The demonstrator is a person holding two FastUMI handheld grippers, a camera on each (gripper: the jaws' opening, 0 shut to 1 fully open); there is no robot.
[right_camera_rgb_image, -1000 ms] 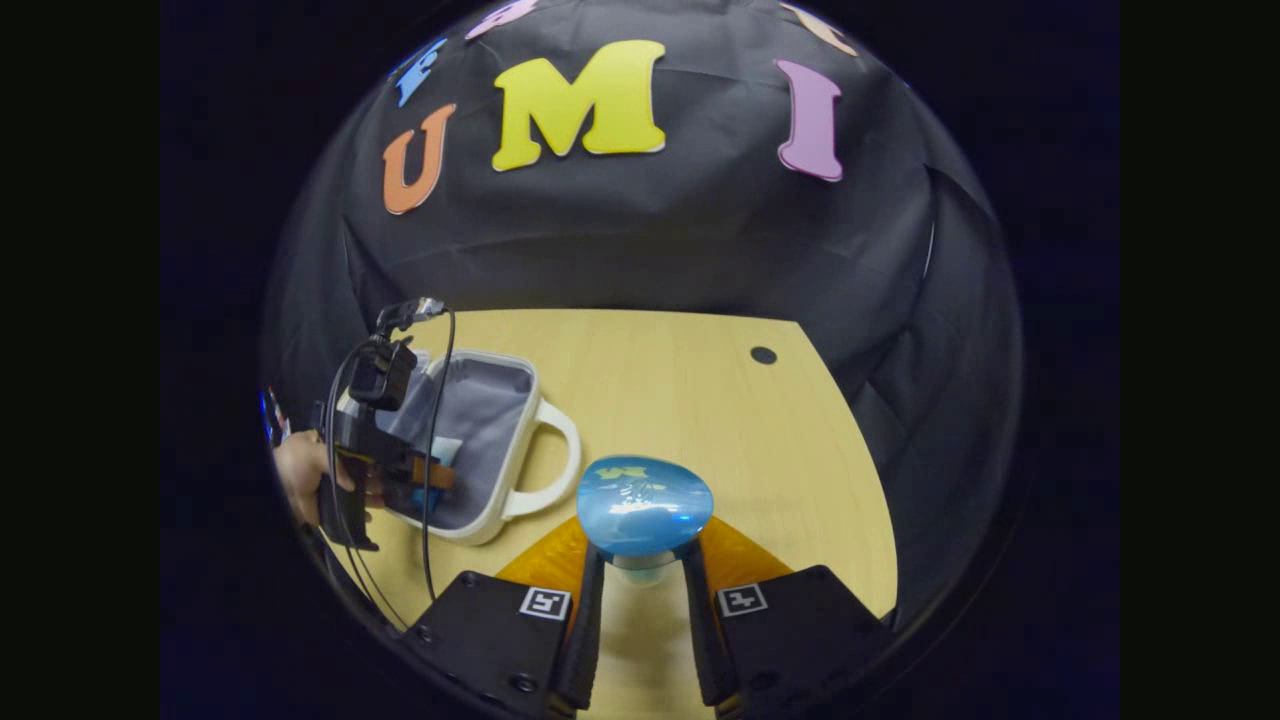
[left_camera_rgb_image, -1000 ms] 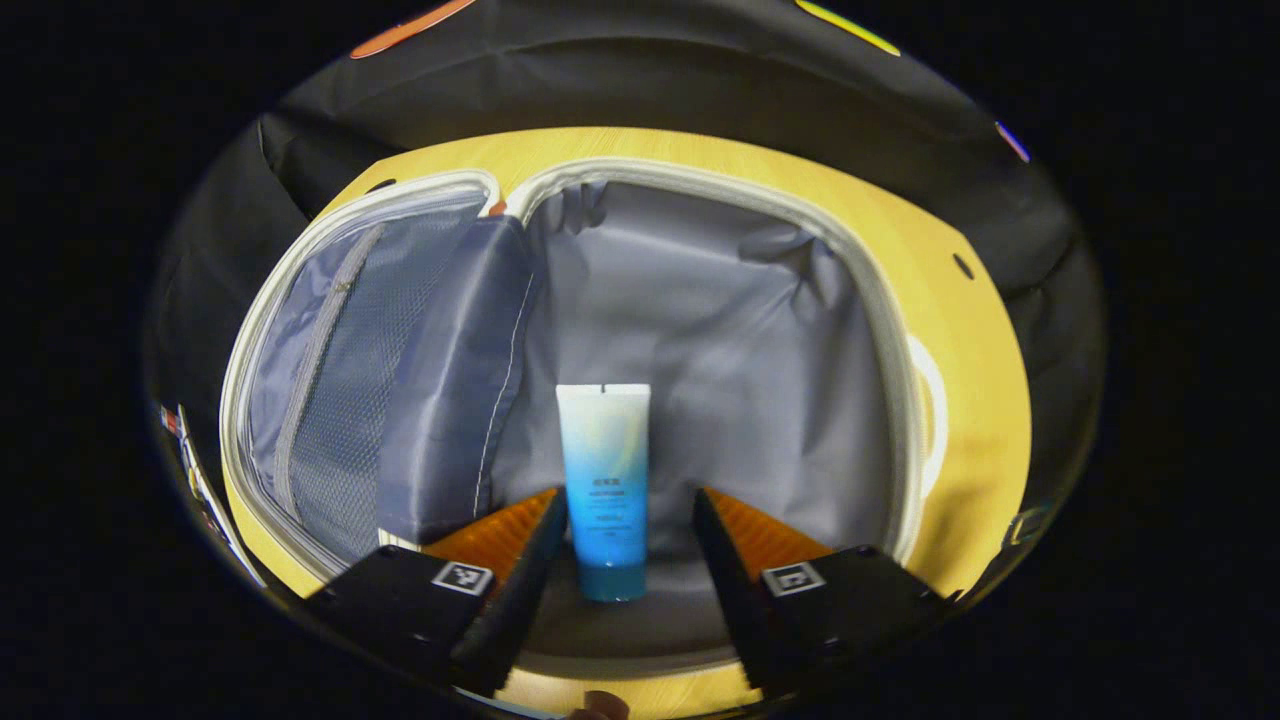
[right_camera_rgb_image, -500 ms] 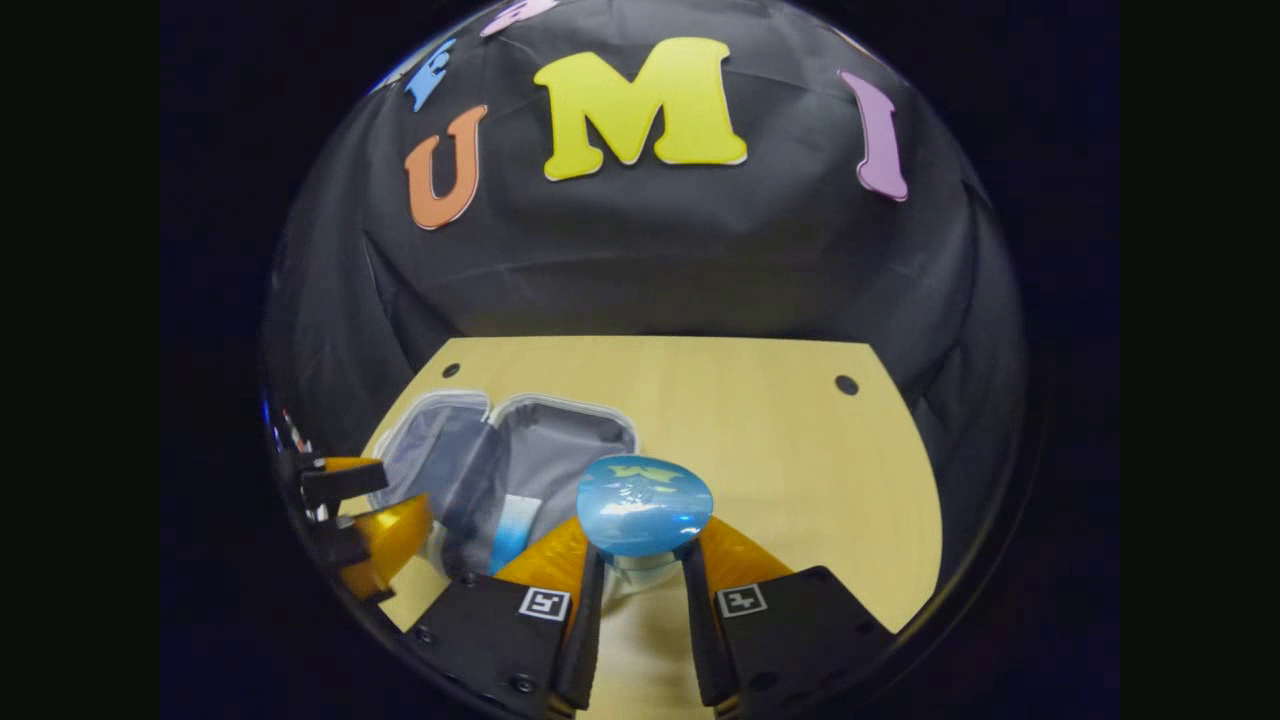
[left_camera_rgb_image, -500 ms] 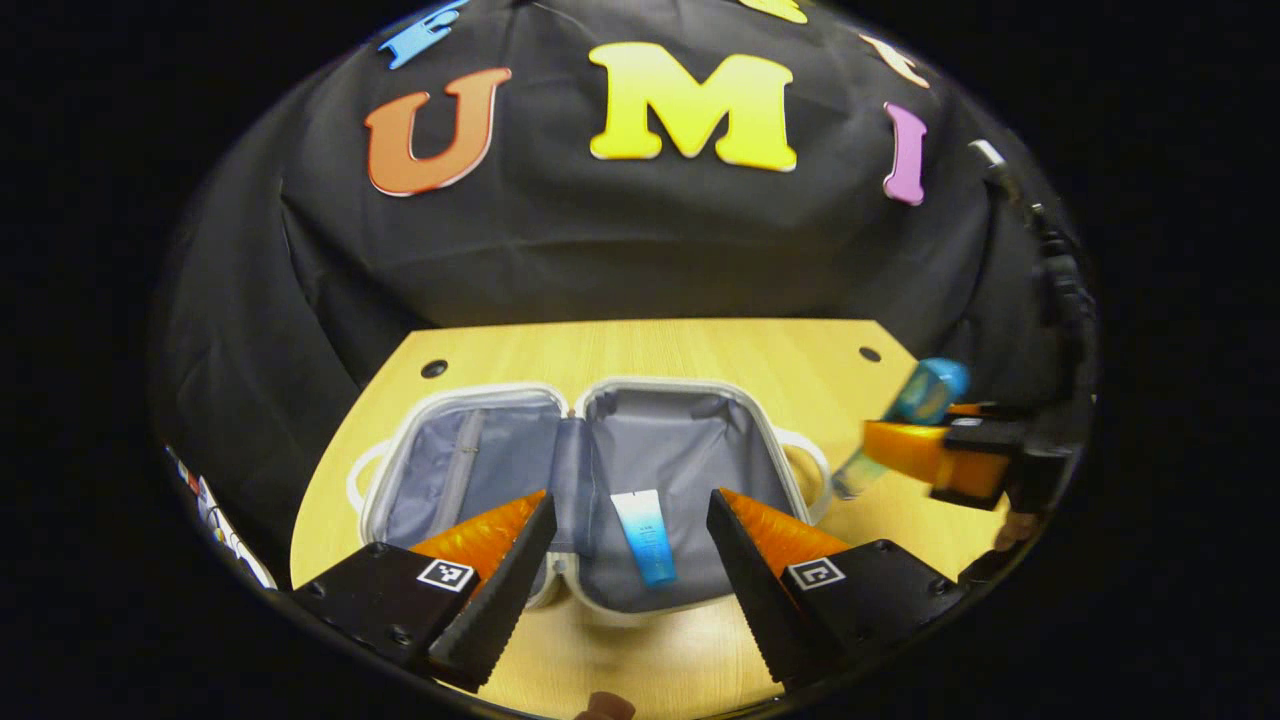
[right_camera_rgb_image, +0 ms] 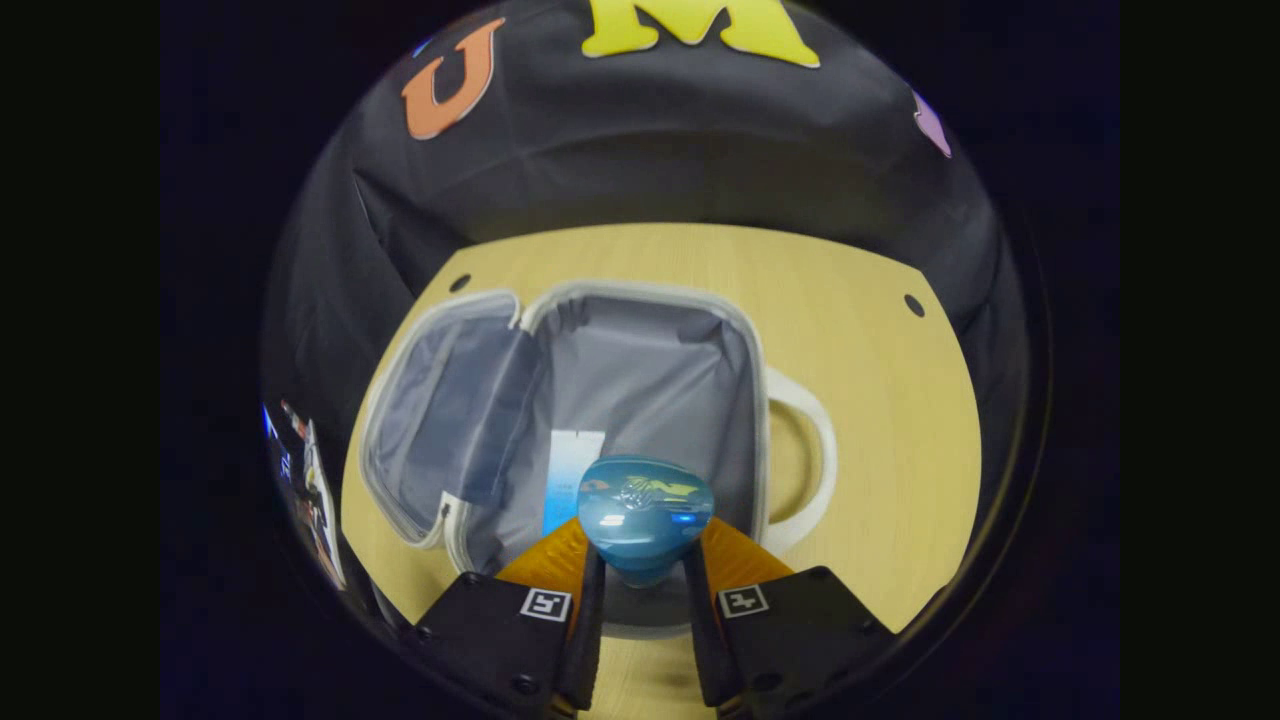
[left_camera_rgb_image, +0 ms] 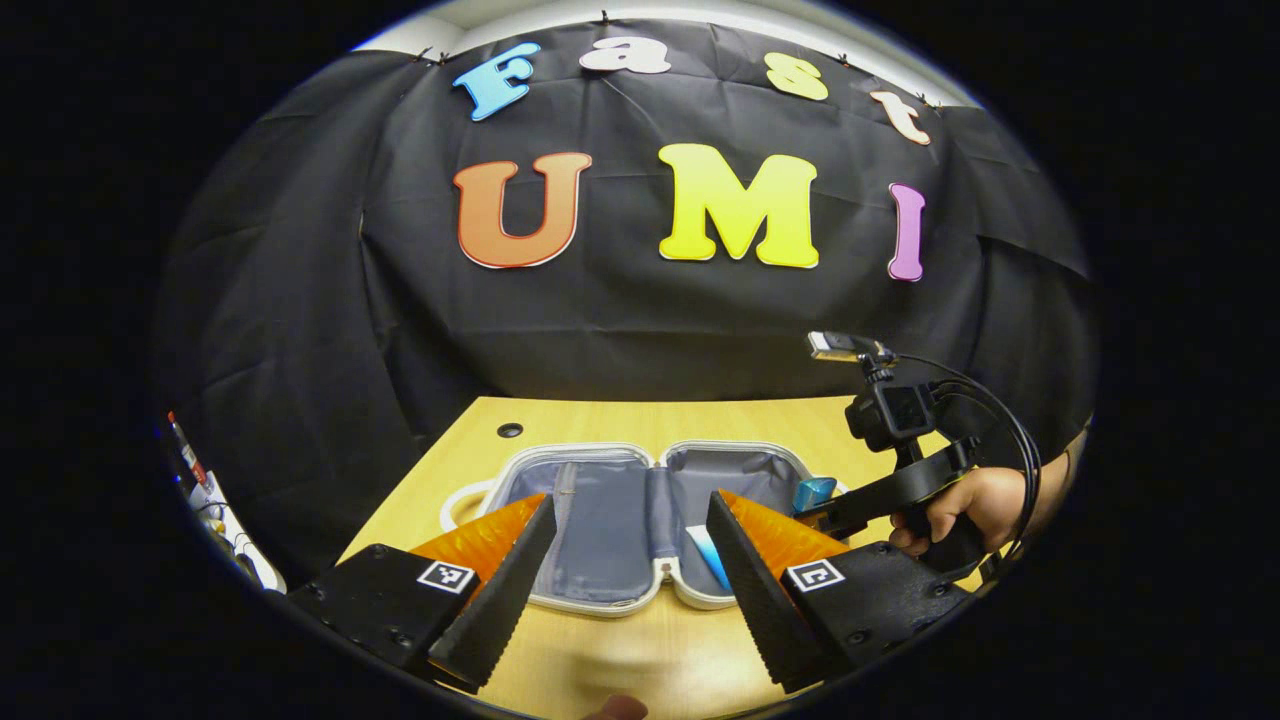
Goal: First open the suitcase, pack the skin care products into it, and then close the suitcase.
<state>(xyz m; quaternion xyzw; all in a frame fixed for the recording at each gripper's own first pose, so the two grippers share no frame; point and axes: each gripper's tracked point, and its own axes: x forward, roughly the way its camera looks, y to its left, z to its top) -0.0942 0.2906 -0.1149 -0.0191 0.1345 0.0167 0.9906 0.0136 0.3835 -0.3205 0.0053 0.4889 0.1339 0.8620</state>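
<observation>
The left gripper (left_camera_rgb_image: 630, 560) pulls up and back from the suitcase (left_camera_rgb_image: 600, 600), jaws spread and empty, leaving the white-and-blue tube (right_camera_rgb_image: 570, 480) lying in the right half. Meanwhile the right gripper (right_camera_rgb_image: 640, 600) swings in from the bare counter (right_camera_rgb_image: 880, 420), and now its blue bottle (right_camera_rgb_image: 645, 510) hangs over that right half!
</observation>
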